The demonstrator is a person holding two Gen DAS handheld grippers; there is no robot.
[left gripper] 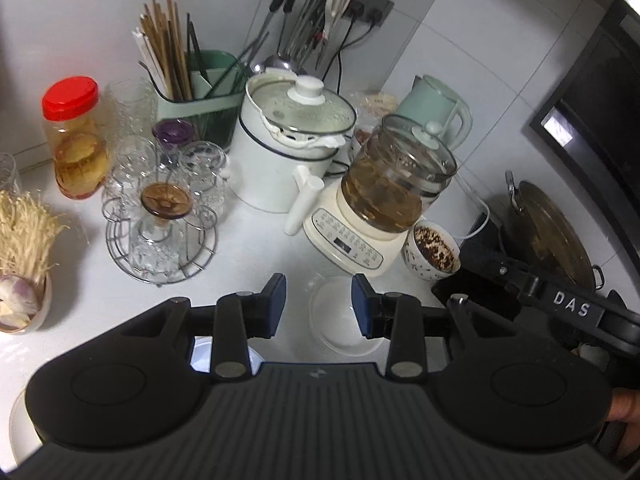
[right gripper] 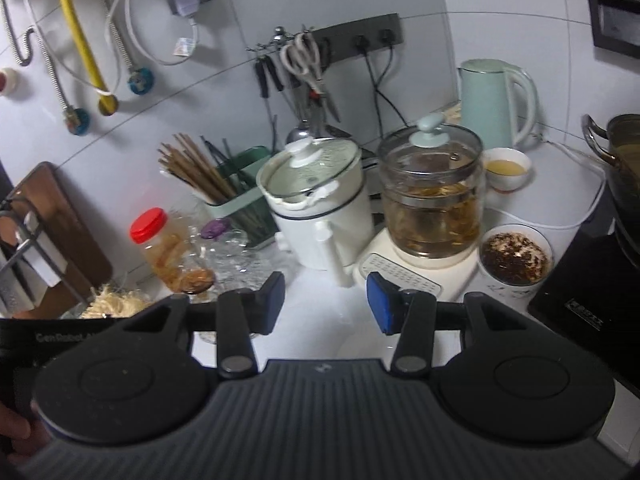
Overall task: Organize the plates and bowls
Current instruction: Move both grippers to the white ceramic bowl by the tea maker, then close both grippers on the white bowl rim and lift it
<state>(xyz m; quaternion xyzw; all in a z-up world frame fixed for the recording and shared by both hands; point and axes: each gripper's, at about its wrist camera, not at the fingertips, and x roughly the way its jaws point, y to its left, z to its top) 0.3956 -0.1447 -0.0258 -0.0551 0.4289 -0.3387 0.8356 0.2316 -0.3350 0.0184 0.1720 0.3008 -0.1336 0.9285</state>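
At the far left of the left wrist view, a bowl of garlic (left gripper: 20, 304) is seen at the counter's edge, with enoki mushrooms (left gripper: 24, 232) just behind it; a red-lidded jar (left gripper: 74, 136) and a wire rack of upturned glasses (left gripper: 160, 216) are set further right. The left gripper (left gripper: 319, 304) is held with its blue-padded jaws spread and nothing pinched between them; beneath the gap a shallow white bowl (left gripper: 340, 320) is found on the white counter (left gripper: 256, 248), plain, round and translucent at the rim, partly hidden by the right-hand finger. Beside it a cream kettle base with a glass pot of brown liquid (left gripper: 392, 184) is placed, and a patterned bowl of dark speckled food (left gripper: 434, 252) is touching that base; the letters "DAS" are read on the black part of the other gripper at the right edge. In the right wrist view the right gripper (right gripper: 326, 304) is likewise spread and empty above bare counter; "GenRobot" lettering is partly legible at the left; a small bowl of yellow liquid (right gripper: 506, 168) is seen beside a mint kettle (right gripper: 496, 100).
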